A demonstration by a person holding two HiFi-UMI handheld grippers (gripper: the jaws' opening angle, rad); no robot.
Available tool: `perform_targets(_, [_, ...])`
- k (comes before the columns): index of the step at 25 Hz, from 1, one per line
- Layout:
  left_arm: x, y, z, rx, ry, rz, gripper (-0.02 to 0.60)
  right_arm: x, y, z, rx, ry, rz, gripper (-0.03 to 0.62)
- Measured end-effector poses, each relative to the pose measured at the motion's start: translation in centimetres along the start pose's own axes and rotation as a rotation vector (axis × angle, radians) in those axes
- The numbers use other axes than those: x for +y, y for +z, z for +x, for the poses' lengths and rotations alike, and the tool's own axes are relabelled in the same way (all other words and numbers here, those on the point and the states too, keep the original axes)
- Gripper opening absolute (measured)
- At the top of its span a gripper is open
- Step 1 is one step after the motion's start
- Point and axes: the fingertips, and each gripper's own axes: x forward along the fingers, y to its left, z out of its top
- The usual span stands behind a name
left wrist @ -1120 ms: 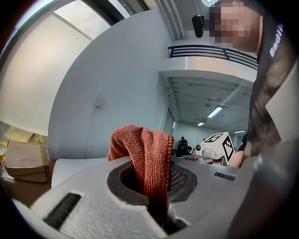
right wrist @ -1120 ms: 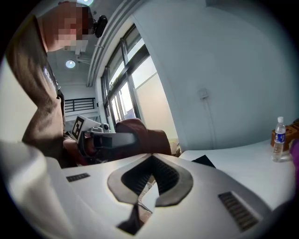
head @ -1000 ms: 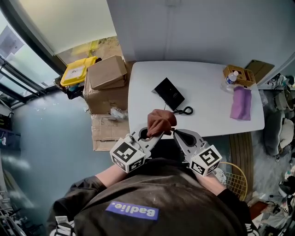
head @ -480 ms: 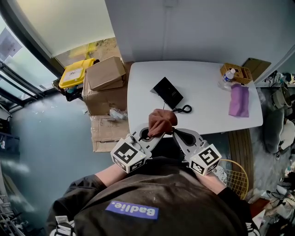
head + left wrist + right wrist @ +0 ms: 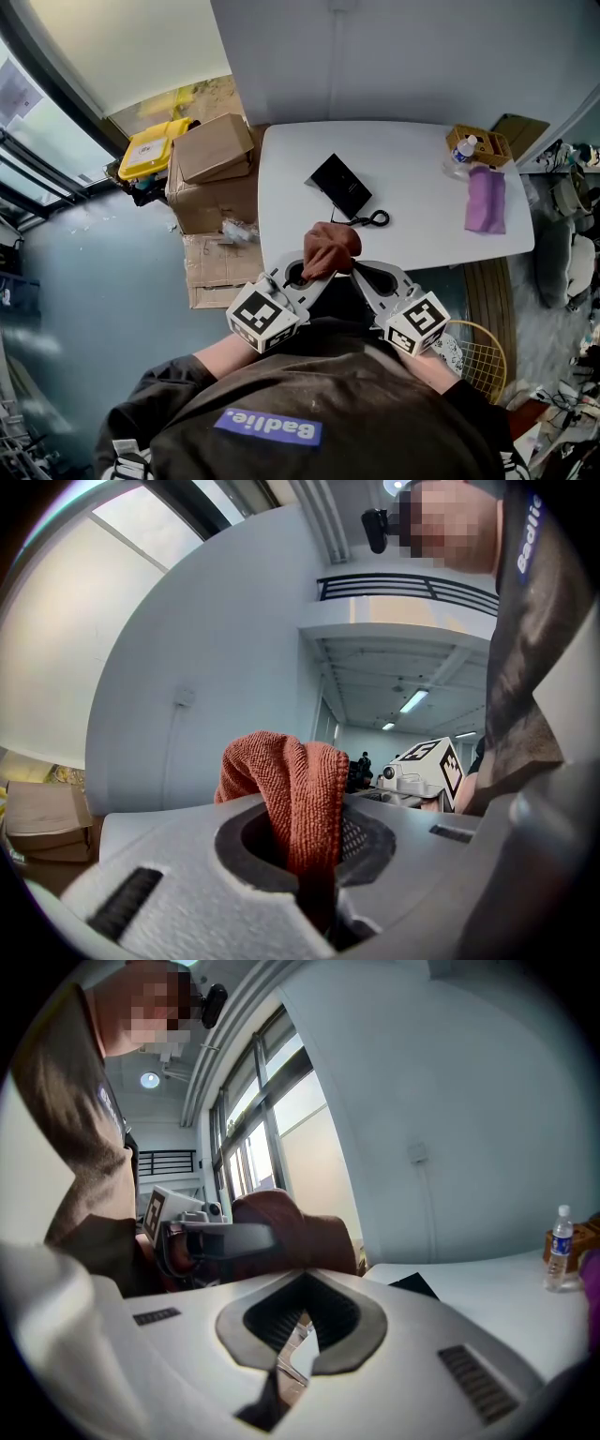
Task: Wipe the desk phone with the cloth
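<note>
The black desk phone lies flat on the white table, with its cord looped at its near corner. My left gripper hovers at the table's front edge, short of the phone, shut on a rust-brown cloth. In the left gripper view the cloth bunches up out of the closed jaws. My right gripper is just to the right of it, jaws together with nothing between them. The right gripper view shows the cloth and a corner of the phone.
A purple cloth, a water bottle and a small wooden box sit at the table's right end. Cardboard boxes and a yellow bin stand left of the table. A wire basket is on the floor at right.
</note>
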Motion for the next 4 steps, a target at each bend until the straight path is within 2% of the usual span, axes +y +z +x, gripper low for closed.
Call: perform_targets(4, [-0.34,-0.31,0.06,0.000,-0.004,0.002,0.037,0.04,-0.29,-0.07,0.000,0.002,-0.001,0.028])
